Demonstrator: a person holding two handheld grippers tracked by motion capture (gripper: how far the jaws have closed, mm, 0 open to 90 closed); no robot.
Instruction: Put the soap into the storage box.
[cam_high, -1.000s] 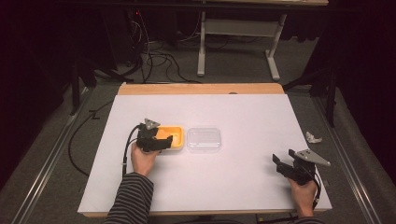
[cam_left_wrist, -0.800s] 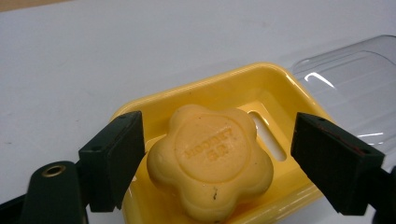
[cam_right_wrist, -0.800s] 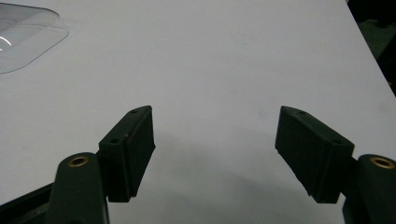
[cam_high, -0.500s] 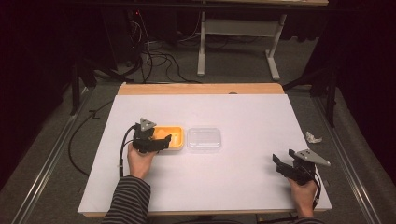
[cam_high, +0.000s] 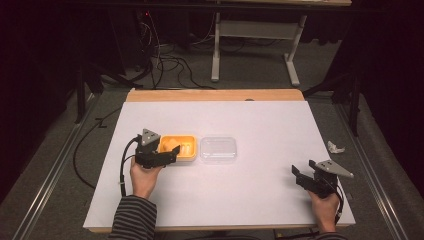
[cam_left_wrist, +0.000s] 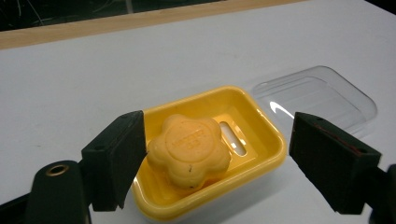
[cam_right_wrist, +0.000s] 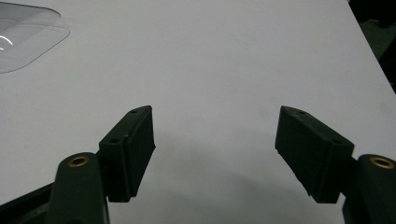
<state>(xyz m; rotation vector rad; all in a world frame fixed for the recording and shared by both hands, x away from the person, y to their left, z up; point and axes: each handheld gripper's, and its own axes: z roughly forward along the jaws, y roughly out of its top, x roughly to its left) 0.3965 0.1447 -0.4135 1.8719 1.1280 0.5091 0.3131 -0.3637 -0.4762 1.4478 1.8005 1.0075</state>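
Left hand-held gripper (cam_left_wrist: 212, 158), jaws spread, edged closer over flower-shaped soap (cam_left_wrist: 189, 150) lying in yellow soap dish (cam_left_wrist: 261, 133) beside clear lid (cam_left_wrist: 322, 95) on worktop (cam_high: 260, 120); likely about to pinch. Right hand-held gripper (cam_right_wrist: 215, 154) spread, idle.

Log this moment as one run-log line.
left gripper: open, jaws flanking flower-shaped orange soap bar in yellow plastic soap dish | clear plastic lid: on table beside dish | right gripper: open, over bare white table

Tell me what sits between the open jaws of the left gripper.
In the left gripper view, the left gripper has its open jaws around a yellow flower-shaped soap bar lying in the yellow plastic soap dish.
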